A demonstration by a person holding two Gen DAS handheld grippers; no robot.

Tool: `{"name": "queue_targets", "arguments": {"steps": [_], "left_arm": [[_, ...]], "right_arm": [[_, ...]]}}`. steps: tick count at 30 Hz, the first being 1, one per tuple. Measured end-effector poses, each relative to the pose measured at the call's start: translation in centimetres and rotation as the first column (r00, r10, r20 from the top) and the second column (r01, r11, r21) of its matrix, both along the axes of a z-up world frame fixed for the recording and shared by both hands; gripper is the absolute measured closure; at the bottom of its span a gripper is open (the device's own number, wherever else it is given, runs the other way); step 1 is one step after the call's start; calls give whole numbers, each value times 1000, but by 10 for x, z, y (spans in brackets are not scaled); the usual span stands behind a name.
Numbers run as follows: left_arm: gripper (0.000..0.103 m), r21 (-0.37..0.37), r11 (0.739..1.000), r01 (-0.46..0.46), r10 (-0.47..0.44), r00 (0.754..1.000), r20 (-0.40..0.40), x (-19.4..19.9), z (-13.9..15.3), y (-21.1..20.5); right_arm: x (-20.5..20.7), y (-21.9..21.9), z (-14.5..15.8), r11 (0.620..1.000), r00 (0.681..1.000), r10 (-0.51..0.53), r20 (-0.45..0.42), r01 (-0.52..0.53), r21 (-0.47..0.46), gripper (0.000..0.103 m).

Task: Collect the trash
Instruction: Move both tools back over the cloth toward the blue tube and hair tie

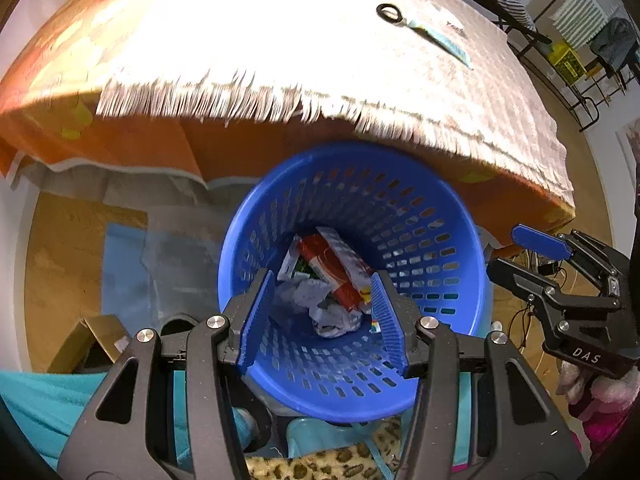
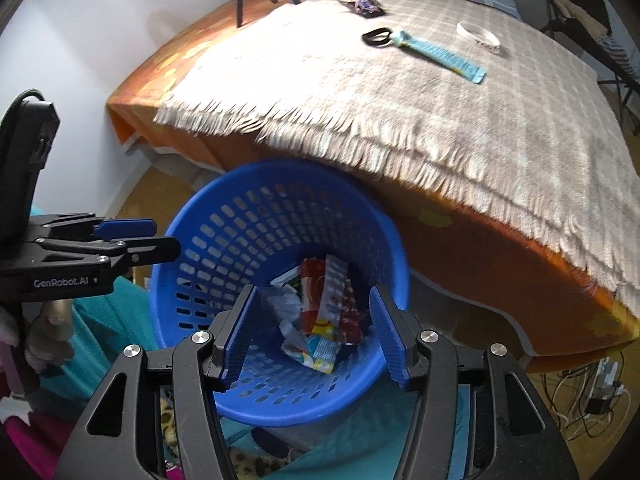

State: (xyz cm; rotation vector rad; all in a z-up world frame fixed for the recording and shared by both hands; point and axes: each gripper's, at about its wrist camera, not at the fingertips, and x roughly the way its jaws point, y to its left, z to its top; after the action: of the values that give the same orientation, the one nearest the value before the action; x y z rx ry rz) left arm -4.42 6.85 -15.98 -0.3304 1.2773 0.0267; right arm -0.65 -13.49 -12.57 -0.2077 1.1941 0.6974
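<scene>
Blue perforated basket [image 1: 424, 216] on the floor, just below the fringed edge of the grey checked blanket [image 1: 360, 64]; taken as landmark throughout.

Left gripper [image 1: 320, 312] above the basket mouth, pointing steeply down into it; jaws apart, nothing between the blue pads [image 1: 256, 320]. Also seen from the right wrist view, at the basket's left [image 2: 128, 236].

Right gripper [image 2: 316, 332] likewise over the basket mouth, jaws apart and empty, no pad touching the contents below. Seen from the left wrist view at the basket's right [image 1: 544, 240], clear of the rim.

Trash inside the basket, at its bottom: red-and-white wrappers [image 2: 332, 300], crumpled white paper [image 1: 312, 300], and a wrapper with a yellow and light-blue end [image 2: 320, 348] lying on top (nearest the right gripper).

Beyond the basket, up on the blanket: a light-blue wrapper strip [image 2: 444, 56], a black ring [image 2: 376, 37] touching its near end, a dark wrapper [image 2: 362, 5] farther back, and a white band [image 2: 478, 36] beside the strip.

Orange bedcover [image 2: 480, 248] under the blanket, hanging behind the basket.
</scene>
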Motion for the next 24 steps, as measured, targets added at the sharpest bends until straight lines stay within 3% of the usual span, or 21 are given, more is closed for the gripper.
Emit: {"name": "queue_targets", "arguments": {"steps": [5, 12, 16, 20, 24], "left_arm": [[51, 17, 999, 27, -28, 999, 26, 16, 11, -2], [51, 33, 997, 64, -67, 995, 74, 50, 28, -5], [52, 44, 996, 83, -87, 991, 98, 76, 35, -6], [51, 56, 994, 91, -98, 987, 129, 104, 42, -5], [51, 56, 995, 86, -94, 984, 153, 140, 47, 0]], "right_arm": [[14, -3, 10, 999, 998, -42, 36, 43, -27, 47], [42, -19, 19, 993, 993, -114, 18, 113, 30, 47], [60, -23, 24, 993, 991, -114, 64, 113, 18, 47], [84, -33, 32, 989, 990, -124, 60, 119, 85, 47], [108, -32, 37, 992, 993, -93, 72, 86, 92, 47]]}}
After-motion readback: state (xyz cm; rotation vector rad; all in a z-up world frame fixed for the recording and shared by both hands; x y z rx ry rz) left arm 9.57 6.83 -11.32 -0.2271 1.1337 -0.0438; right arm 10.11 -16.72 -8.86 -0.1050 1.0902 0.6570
